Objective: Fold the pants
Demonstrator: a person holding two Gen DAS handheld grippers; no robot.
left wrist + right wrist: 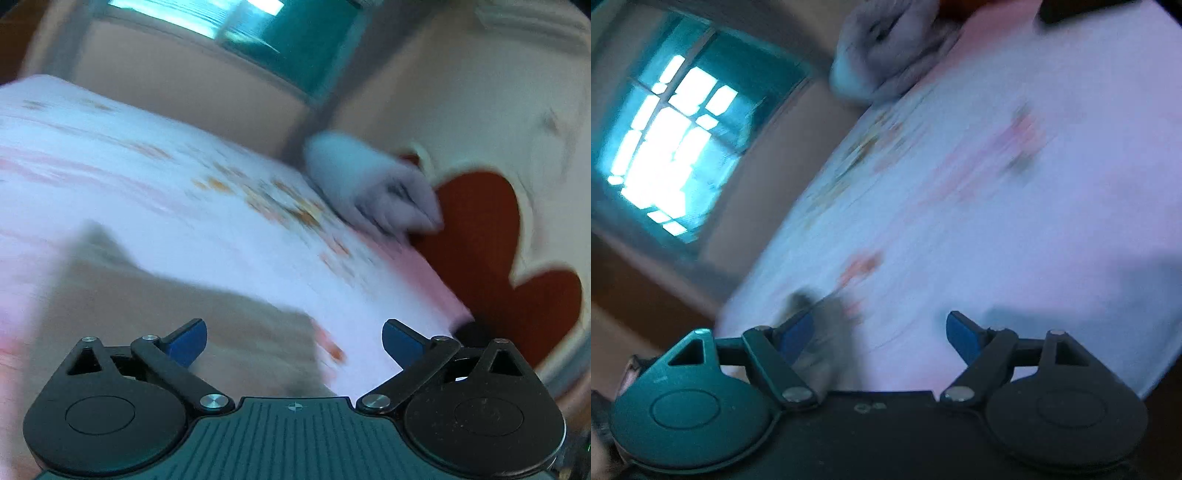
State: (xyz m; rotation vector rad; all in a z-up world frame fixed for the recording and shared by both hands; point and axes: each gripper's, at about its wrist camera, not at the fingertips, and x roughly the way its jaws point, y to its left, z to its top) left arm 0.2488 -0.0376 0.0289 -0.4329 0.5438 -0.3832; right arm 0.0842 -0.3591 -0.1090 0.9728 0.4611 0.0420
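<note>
Both views are motion-blurred. In the left wrist view, tan-grey pants (166,295) lie flat on a white floral bed sheet (129,166), just ahead of my left gripper (293,341), which is open and empty above them. In the right wrist view, my right gripper (881,338) is open and empty over the sheet (997,221). A small grey piece of cloth (820,332), perhaps the pants' edge, shows by its left finger (796,338).
A grey bundled cloth (373,192) lies at the bed's far edge, also seen in the right wrist view (890,48). A white headboard with red heart shapes (480,229) stands at the right. A window (668,144) is in the beige wall beyond.
</note>
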